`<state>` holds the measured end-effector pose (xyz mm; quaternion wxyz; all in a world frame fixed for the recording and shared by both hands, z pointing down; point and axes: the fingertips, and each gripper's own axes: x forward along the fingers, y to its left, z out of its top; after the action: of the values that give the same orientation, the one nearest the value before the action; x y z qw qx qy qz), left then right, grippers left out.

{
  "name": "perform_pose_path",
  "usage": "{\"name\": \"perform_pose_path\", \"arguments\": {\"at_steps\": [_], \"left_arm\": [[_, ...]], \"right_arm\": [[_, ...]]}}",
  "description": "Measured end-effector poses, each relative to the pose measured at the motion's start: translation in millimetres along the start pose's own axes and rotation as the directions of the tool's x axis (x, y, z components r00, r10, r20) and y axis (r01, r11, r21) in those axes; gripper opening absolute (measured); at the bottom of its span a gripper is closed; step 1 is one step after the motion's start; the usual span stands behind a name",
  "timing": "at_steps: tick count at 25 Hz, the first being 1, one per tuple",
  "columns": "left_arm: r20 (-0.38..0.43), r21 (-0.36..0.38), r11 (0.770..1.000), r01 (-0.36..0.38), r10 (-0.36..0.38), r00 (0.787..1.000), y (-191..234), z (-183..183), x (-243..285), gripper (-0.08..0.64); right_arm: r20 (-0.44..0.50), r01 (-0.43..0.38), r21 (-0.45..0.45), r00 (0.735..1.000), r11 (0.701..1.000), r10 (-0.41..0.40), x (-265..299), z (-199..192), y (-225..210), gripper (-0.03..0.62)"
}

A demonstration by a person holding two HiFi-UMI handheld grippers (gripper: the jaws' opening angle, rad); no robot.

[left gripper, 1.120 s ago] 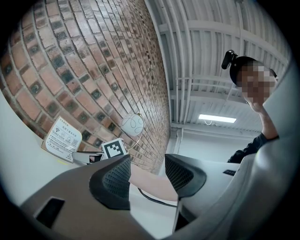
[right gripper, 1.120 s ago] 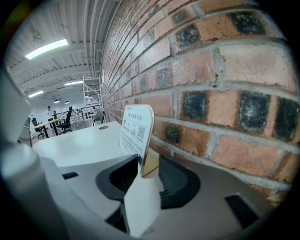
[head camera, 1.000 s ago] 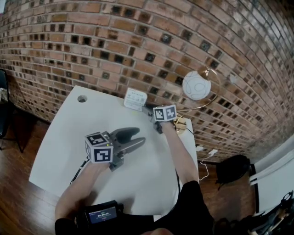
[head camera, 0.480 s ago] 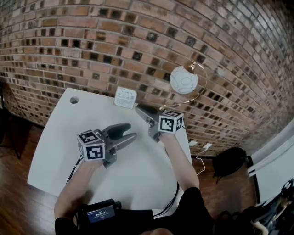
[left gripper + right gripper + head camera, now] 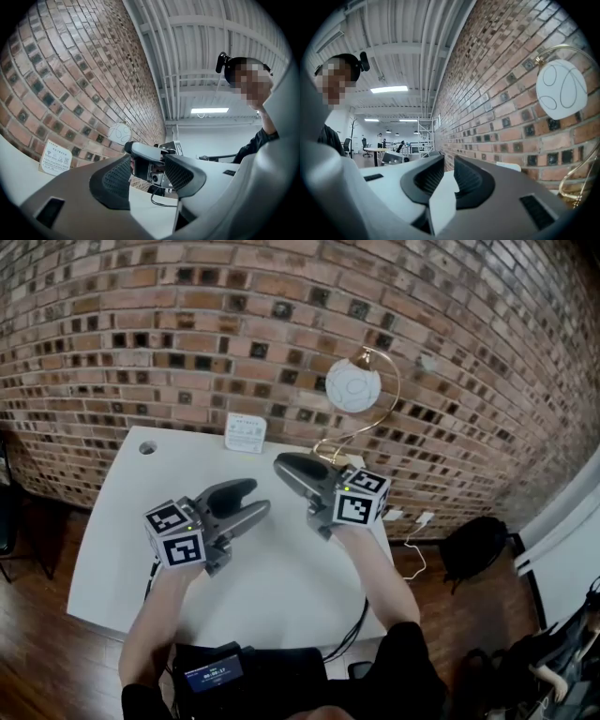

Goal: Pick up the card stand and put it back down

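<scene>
At the 12 o'clock edge of the white table (image 5: 112, 549), the card stand (image 5: 246, 432) is standing upright just in front of the brick wall (image 5: 187, 343), with neither gripper touching it. The right gripper (image 5: 279, 466) is hovering over the table with the stand at about its 11 o'clock, clearly apart from it. Its fingers (image 5: 468, 180) are closing, with only a narrow gap left and nothing between them. The left gripper (image 5: 255, 498) is hanging near the table's middle, its fingers (image 5: 115, 180) standing well apart and holding nothing.

The main risk is likely to come from that narrowing gap. If the right fingers are reaching the stand this far closed, the tips are likely to be butting its face instead of straddling it. Such a light, thin stand would probably tip backward or get pushed against the wall. A grasp taken too high could also be levering it over, and a loose pinch could be letting it slip or twist on the way up.

The globe lamp (image 5: 352, 388) is standing at about 1 o'clock from the right gripper, its gold arm curving down close to the gripper's marker cube. A wide swing toward the stand could be snagging it. The two grippers are also sitting near each other, so a careless move could be knocking them together.
</scene>
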<state>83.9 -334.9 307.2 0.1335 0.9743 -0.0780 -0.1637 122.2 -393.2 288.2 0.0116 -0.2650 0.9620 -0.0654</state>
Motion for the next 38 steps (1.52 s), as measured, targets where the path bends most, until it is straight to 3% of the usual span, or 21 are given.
{"name": "perform_pose_path", "arguments": {"at_steps": [8, 28, 38], "left_arm": [[0.015, 0.039, 0.999, 0.025, -0.025, 1.000, -53.7, 13.8, -7.7, 0.224], [0.054, 0.139, 0.986, 0.086, -0.094, 0.994, -201.1, 32.2, -43.5, 0.224], [0.036, 0.121, 0.987, 0.103, -0.108, 0.993, -251.2, 20.4, -49.8, 0.224]], "right_arm": [[0.092, -0.054, 0.023, 0.994, 0.998, 0.051, -23.0, 23.9, 60.2, 0.086], [0.224, -0.088, -0.079, 0.969, 0.993, 0.104, -94.3, 39.2, 219.4, 0.080], [0.235, -0.090, -0.058, 0.967, 0.994, 0.101, -123.3, 28.9, 269.2, 0.071]]}}
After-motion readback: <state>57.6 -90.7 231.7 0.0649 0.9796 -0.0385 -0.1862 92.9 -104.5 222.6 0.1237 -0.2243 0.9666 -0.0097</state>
